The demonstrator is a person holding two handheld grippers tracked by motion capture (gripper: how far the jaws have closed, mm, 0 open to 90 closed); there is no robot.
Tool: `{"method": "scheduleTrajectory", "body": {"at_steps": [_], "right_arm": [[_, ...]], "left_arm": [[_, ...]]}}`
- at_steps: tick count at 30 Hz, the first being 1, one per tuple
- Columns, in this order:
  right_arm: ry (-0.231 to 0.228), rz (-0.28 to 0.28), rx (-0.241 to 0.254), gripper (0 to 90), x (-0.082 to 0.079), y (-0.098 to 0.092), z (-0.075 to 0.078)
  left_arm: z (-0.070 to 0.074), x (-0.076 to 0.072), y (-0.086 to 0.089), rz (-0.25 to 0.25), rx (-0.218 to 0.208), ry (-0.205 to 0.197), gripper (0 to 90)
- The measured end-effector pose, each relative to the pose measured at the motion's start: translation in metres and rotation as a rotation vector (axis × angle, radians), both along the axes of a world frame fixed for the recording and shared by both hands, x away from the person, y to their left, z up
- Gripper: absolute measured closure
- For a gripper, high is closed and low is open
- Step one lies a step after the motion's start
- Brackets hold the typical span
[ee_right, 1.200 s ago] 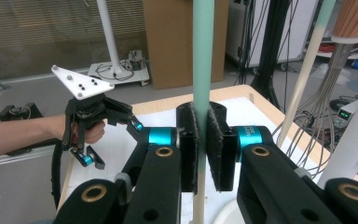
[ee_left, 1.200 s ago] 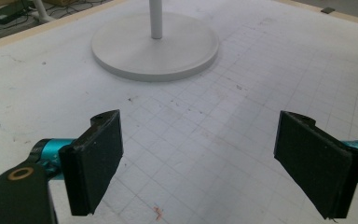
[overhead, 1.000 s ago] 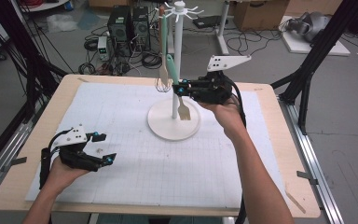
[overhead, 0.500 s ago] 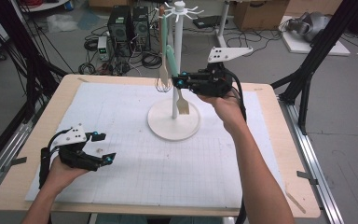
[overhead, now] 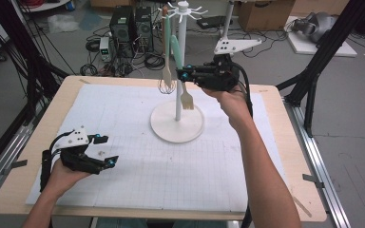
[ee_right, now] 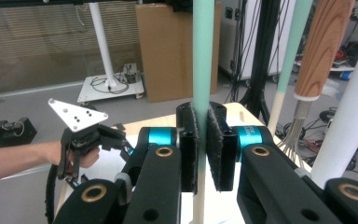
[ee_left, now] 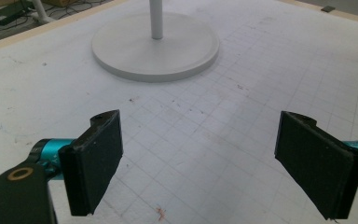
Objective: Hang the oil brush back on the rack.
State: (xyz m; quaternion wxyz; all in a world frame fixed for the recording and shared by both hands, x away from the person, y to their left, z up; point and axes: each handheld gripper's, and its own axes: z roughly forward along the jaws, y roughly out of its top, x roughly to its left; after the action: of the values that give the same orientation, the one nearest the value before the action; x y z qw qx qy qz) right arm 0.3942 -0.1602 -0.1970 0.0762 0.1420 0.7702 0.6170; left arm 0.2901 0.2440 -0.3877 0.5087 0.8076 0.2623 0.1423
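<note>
Right gripper [ee_right: 201, 149] clamped on mint-handled spatula [overhead: 186, 97], now lifted slightly versus a second ago, blade hanging over stand [overhead: 178, 124] base near table's far edge. Looks like unhooking is underway. Left gripper [overhead: 103, 151] spread, idle at near-left corner.

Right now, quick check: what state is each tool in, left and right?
Left tool: open, nothing between its pads, low over the gridded mat.
Right tool: closed on the mint-green handle of a spatula hanging on the white rack.

stand pole [ee_left: 156, 18]: top cut off | spatula handle [ee_right: 202, 51]: ends cropped
</note>
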Motion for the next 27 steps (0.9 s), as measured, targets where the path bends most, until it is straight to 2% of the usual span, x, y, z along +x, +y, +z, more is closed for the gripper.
{"method": "scheduleTrajectory", "body": {"at_steps": [11,27], "right_arm": [[0.011,-0.007,0.031,84.1,0.008,-0.002,0.003],[0.023,-0.031,0.038,84.0,0.022,-0.005,0.010]], "left_arm": [[0.000,0.001,-0.002,0.007,0.010,0.002,15.6],[-0.001,0.001,0.000,0.014,0.003,0.006,15.0]]}}
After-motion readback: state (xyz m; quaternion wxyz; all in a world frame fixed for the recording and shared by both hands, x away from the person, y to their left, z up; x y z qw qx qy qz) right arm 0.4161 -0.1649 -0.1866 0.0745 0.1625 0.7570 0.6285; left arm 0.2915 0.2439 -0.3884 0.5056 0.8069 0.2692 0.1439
